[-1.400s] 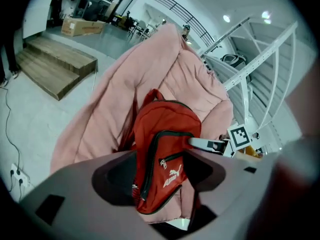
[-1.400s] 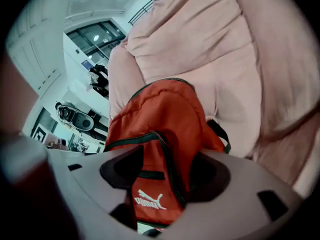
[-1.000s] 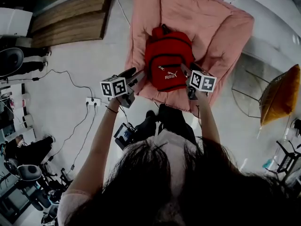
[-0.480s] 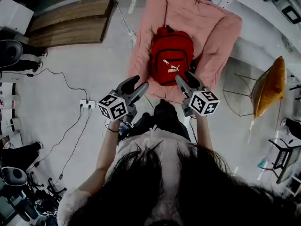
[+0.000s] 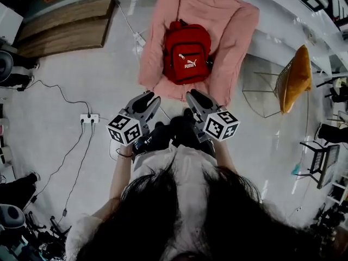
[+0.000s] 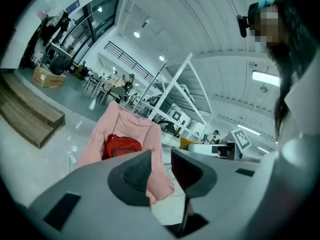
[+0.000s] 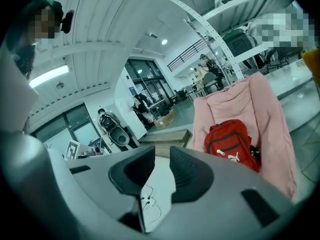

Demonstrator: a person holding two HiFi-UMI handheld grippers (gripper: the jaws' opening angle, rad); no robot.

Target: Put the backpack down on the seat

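The red backpack (image 5: 187,52) stands upright on the pink seat (image 5: 235,29), ahead of and well apart from both pairs of fingers, while the left gripper (image 5: 150,98) and right gripper (image 5: 194,95) are closing, each with a narrow gap and nothing between.

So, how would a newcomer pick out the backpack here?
Find the big pink padded chair beside the wooden platform. The backpack sits upright on its seat, against the backrest. It is the only bright red thing there, with a white logo on its front pocket.
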